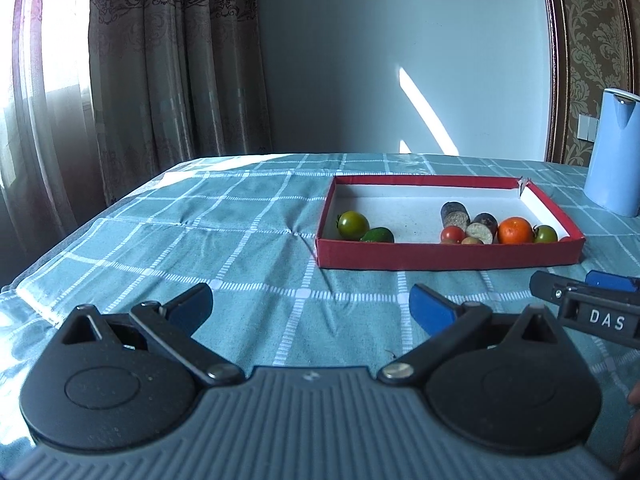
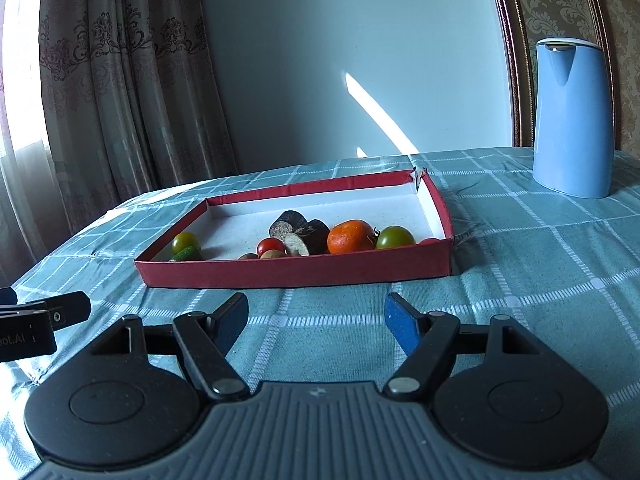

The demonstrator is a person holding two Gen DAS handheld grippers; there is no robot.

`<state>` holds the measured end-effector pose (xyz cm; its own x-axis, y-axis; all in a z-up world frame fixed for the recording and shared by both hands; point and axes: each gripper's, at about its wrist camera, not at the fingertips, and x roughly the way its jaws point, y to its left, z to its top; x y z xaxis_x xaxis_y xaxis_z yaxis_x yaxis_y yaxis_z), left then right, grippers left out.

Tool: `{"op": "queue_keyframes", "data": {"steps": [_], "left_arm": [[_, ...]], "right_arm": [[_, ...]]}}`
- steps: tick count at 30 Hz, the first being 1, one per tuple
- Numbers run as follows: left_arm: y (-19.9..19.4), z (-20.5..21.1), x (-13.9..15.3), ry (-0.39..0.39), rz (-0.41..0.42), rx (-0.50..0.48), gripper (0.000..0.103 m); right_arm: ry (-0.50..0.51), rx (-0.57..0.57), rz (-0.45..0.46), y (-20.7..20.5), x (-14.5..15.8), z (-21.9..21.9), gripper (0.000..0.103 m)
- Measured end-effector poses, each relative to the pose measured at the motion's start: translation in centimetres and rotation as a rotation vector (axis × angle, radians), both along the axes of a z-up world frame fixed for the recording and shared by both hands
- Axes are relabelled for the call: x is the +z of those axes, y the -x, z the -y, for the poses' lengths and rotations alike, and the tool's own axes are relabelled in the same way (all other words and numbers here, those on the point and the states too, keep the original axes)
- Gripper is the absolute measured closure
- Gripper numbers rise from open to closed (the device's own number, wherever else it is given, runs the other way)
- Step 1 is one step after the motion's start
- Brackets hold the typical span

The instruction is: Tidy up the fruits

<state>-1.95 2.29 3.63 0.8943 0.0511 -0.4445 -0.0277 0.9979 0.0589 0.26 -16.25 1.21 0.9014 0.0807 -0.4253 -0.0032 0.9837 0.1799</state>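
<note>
A shallow red box (image 1: 448, 258) (image 2: 296, 272) with a white floor lies on the checked teal tablecloth. Inside, at its left, sit a green tomato (image 1: 353, 224) (image 2: 186, 242) and a small green fruit (image 1: 378, 235) (image 2: 187, 254). At its right sit an orange (image 1: 515, 230) (image 2: 350, 237), a red tomato (image 1: 452, 234) (image 2: 270, 246), another green tomato (image 1: 545, 234) (image 2: 395, 237) and two dark cut pieces (image 1: 455, 214) (image 2: 286, 223). My left gripper (image 1: 311, 307) is open and empty in front of the box. My right gripper (image 2: 316, 318) is open and empty, also in front of the box.
A tall light blue jug (image 1: 614, 152) (image 2: 572, 120) stands at the back right of the table. Curtains hang at the left and a wall is behind. The table's left edge (image 1: 80, 232) falls away near the curtains.
</note>
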Motion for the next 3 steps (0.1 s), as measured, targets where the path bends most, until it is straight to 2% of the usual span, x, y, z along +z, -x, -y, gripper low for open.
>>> {"op": "queue_keyframes", "data": {"steps": [3], "left_arm": [[0.29,0.00,-0.34,-0.001,-0.004,-0.017,0.000]], "right_arm": [[-0.025,-0.009,-0.005,-0.05,-0.15,0.45,0.028]]}}
